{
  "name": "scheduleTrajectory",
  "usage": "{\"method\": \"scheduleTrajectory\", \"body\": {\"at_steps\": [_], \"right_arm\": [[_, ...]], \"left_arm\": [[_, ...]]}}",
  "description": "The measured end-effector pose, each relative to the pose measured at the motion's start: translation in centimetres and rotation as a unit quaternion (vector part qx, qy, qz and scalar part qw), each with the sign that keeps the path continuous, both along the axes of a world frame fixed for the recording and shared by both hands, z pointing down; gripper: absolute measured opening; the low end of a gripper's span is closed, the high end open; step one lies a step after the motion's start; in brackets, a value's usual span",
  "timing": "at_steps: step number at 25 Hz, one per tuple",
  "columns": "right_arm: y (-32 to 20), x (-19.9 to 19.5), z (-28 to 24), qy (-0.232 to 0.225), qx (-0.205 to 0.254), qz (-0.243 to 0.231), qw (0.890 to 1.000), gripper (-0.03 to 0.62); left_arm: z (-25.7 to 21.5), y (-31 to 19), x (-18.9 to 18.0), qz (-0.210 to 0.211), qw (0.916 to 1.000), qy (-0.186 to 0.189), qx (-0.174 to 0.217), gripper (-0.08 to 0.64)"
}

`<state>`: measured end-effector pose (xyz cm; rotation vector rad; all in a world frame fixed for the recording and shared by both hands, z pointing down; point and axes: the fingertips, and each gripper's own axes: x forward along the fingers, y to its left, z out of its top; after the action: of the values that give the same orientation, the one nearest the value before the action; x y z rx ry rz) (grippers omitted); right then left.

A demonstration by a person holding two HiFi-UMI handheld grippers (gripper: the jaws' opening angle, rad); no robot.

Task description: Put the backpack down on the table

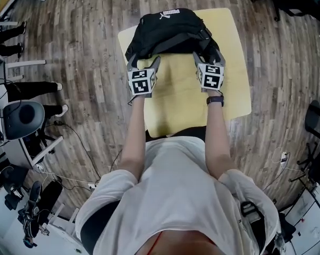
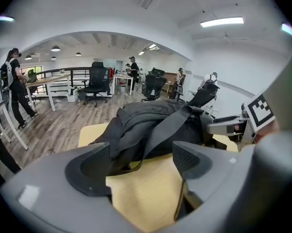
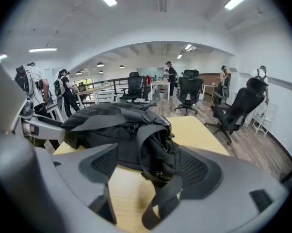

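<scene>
Head view: backpack resting on table, set-down done; left gripper, right gripper jaws apart, gripping nothing; next, back both clear.

Open-plan office — black swivel chairs, long desks, wood-plank floor, strip lights overhead — people standing among the desks.

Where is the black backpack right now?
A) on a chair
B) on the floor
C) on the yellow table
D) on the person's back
C: the backpack lies on the yellow table, up off the wooden floor.
</scene>
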<state>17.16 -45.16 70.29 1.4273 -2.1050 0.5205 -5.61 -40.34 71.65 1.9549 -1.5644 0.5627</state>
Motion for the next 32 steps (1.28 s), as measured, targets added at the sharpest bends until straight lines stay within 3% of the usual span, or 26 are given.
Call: {"method": "scheduleTrajectory", "body": {"at_steps": [5, 12, 15, 19, 21, 32], "right_arm": [[2.1, 0.0, -3.0, -0.025, 0.025, 0.01, 0.999, 0.346], [3.7, -0.6, -8.2, -0.029, 0.079, 0.048, 0.995, 0.344], [4.5, -1.9, -11.0, -0.042, 0.106, 0.034, 0.993, 0.344], [5.2, -3.2, -14.2, -0.043, 0.134, 0.024, 0.99, 0.301], [5.4, -3.4, -15.8, -0.042, 0.15, 0.026, 0.987, 0.242], [7.1, -3.4, -25.3, -0.044, 0.243, 0.033, 0.968, 0.159]], "left_arm": [[-2.7, 0.7, 1.6, 0.01, 0.9994, 0.028, 0.019, 0.385], [-8.2, 0.9, 1.9, 0.019, 0.9958, 0.044, 0.078, 0.383], [-11.0, 1.1, 2.0, 0.017, 0.9925, 0.06, 0.105, 0.382], [-14.0, 1.3, 3.3, 0.051, 0.9879, 0.06, 0.134, 0.377], [-15.4, 1.6, 4.1, 0.059, 0.9855, 0.057, 0.148, 0.355], [-25.0, 2.5, 4.8, 0.052, 0.9662, 0.041, 0.249, 0.185]]}}
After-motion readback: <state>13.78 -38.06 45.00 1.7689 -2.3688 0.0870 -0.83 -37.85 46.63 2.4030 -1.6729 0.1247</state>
